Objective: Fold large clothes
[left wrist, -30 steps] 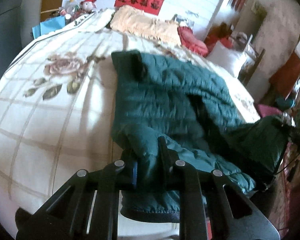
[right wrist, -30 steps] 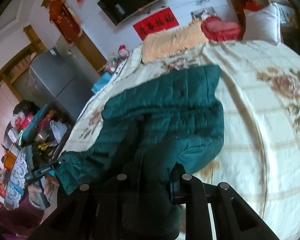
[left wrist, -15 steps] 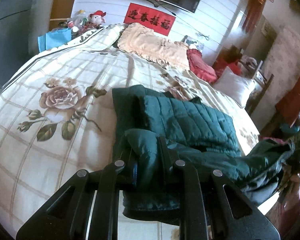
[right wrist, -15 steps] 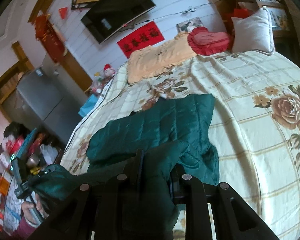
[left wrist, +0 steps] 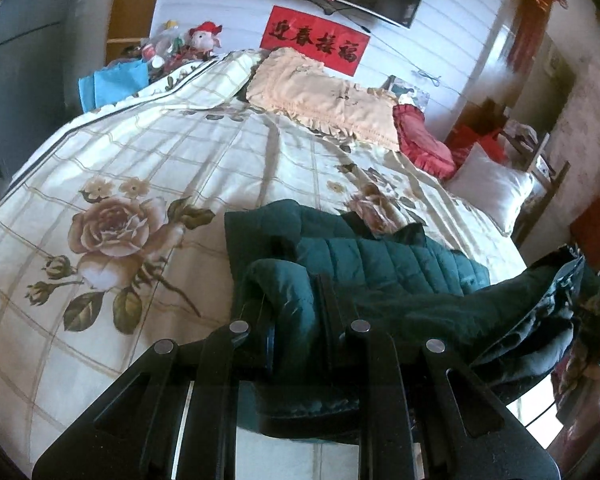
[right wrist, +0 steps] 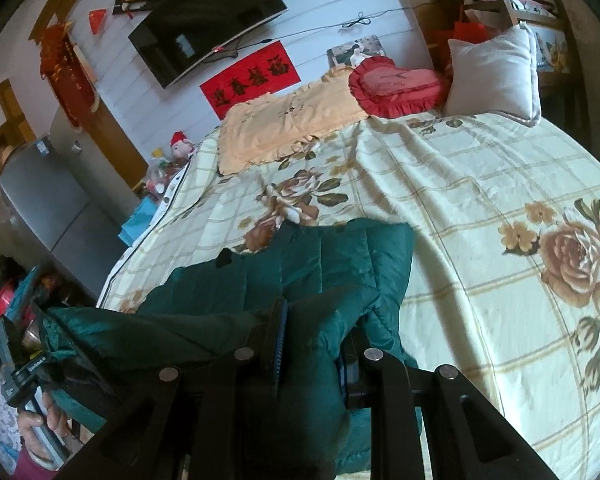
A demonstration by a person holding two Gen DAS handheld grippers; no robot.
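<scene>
A dark green quilted jacket (left wrist: 384, 264) lies on the near part of a bed with a cream floral quilt (left wrist: 148, 184). My left gripper (left wrist: 296, 304) is shut on one near edge of the jacket and holds it lifted. My right gripper (right wrist: 312, 332) is shut on the other near edge of the jacket (right wrist: 340, 256). The lifted hem stretches between the two grippers, above the part still lying on the bed. The right gripper shows at the far right of the left wrist view, and the left one (right wrist: 24, 372) at the lower left of the right wrist view.
At the head of the bed lie a peach pillow (left wrist: 320, 96), a red heart cushion (right wrist: 396, 84) and a white pillow (right wrist: 492, 68). A TV (right wrist: 204, 16) hangs on the wall. A grey fridge (right wrist: 48, 196) and cluttered items stand beside the bed.
Both grippers have lifted the jacket's near edge and pulled back, so the cameras tilt up. The jacket now covers less of the quilt and its hem hangs taut between the grippers.
</scene>
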